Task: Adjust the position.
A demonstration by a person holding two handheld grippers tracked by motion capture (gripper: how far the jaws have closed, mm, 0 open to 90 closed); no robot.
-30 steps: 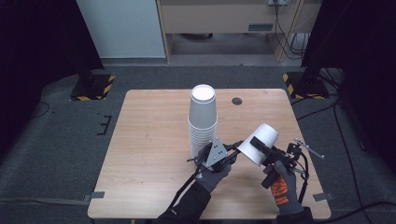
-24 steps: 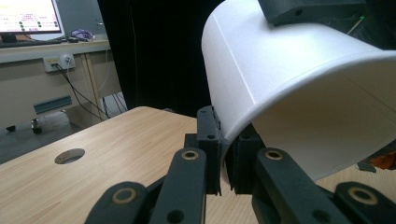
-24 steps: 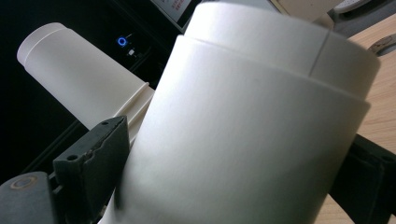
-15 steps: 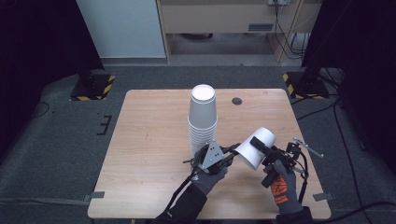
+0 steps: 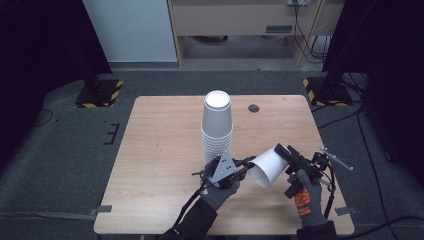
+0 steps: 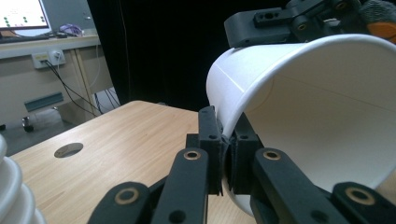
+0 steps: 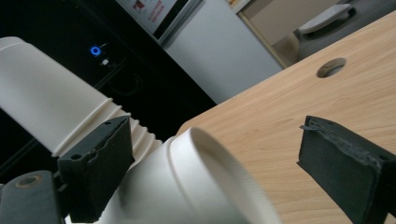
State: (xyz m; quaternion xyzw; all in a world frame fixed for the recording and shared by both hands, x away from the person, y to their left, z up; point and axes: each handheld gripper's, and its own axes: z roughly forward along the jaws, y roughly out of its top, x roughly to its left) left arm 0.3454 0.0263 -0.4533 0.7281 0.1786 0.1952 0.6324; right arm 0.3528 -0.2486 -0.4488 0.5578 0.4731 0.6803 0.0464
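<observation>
Wooden table (image 5: 165,150) carries a tall stack of white paper cups (image 5: 217,125). Near its front edge, the left gripper (image 5: 245,166) pinches the rim of a tilted, empty cup (image 5: 267,167). The right gripper (image 5: 287,155) has its jaws spread wide around the cup's base.

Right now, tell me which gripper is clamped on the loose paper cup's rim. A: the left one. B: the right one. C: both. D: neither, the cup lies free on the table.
A: in the left gripper view the left gripper has its jaws pinched on the rim of the loose cup, while in the right gripper view the right gripper stands open with its jaws wide around the cup's base.
</observation>
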